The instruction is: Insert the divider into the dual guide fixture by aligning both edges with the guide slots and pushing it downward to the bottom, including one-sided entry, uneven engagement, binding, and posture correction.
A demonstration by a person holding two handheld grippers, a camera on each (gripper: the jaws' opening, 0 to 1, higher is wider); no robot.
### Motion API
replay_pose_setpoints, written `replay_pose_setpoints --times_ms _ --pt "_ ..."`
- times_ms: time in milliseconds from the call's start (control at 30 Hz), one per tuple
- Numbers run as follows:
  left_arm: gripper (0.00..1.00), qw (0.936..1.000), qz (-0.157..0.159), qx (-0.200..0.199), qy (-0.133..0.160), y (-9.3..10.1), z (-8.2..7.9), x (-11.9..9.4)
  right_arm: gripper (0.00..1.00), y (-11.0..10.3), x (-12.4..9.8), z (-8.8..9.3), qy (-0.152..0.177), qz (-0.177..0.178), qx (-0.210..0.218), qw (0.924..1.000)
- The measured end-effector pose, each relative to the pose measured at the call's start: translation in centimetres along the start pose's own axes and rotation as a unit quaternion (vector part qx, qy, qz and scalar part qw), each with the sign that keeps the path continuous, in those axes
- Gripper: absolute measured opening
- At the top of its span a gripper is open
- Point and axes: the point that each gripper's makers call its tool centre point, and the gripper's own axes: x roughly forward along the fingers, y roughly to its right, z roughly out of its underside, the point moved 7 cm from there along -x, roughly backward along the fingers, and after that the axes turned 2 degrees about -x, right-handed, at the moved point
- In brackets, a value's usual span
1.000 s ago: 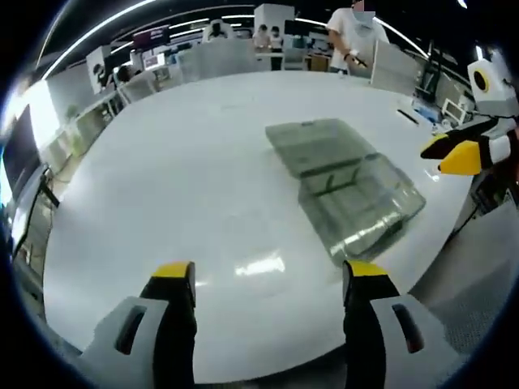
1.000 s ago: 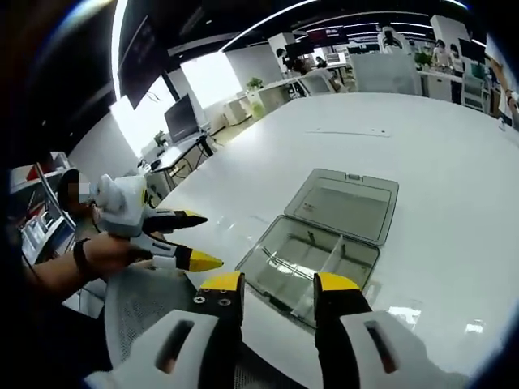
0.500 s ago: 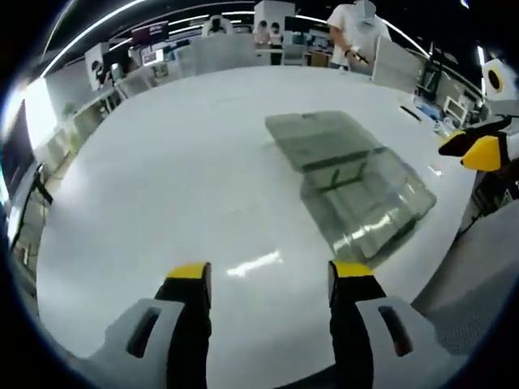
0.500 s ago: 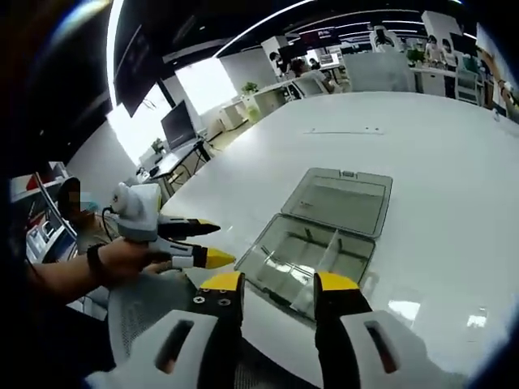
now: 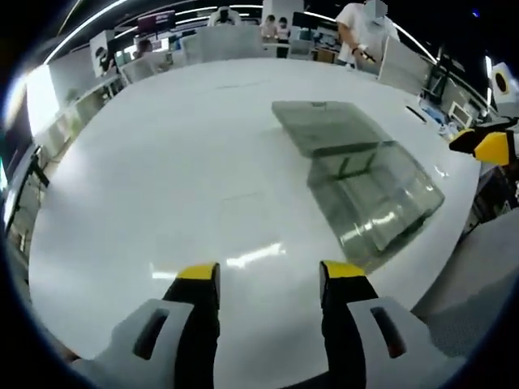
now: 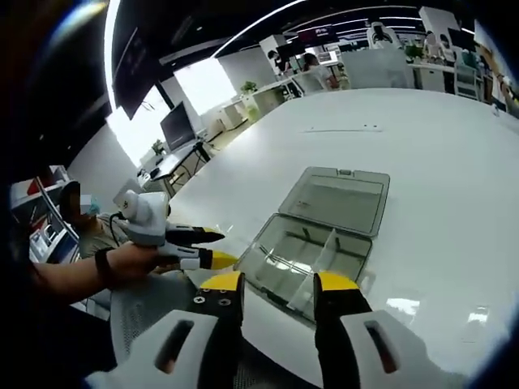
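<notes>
both my grippers, left (image 5: 267, 274) and right (image 6: 280, 282), wait open (holding nothing) near the clear box (image 6: 312, 251) for approach.

The table (image 5: 162, 162) is smooth, glossy white, mirroring the ceiling lights. On it the open box (image 6: 324, 235) looks like clear, smoky-grey plastic with shiny walls. Both tools near it, left tool (image 5: 268, 279) and right tool (image 6: 276, 284), have matt yellow tips on black and pale grey plastic.
</notes>
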Motion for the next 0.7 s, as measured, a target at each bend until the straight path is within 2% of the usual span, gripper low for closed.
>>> replay_pose_setpoints --times_ms 100,267,433,600,700 --pt "0.47 1.0 -0.003 0.002 0.002 0.12 -0.02 -0.02 0.3 -0.11 0.09 0.04 0.0 -0.001 -0.002 1.0" --pt "0.44 0.9996 -0.027 -0.006 -0.01 -0.06 0.28 0.36 0.3 -0.17 0.27 0.36 -0.005 -0.004 0.003 1.0" --pt "0.42 0.9993 -0.031 -0.008 -0.02 0.27 0.85 0.67 0.3 -0.09 0.21 0.59 -0.006 -0.002 0.009 0.9999" --pt "0.41 0.9988 -0.045 0.008 -0.017 0.15 0.69 0.75 0.3 0.12 0.11 0.75 -0.005 0.0 0.011 0.9999" --pt "0.4 0.9987 -0.049 -0.002 -0.014 0.18 0.64 0.72 0.3 0.21 0.1 0.84 -0.005 0.001 0.013 0.9999"
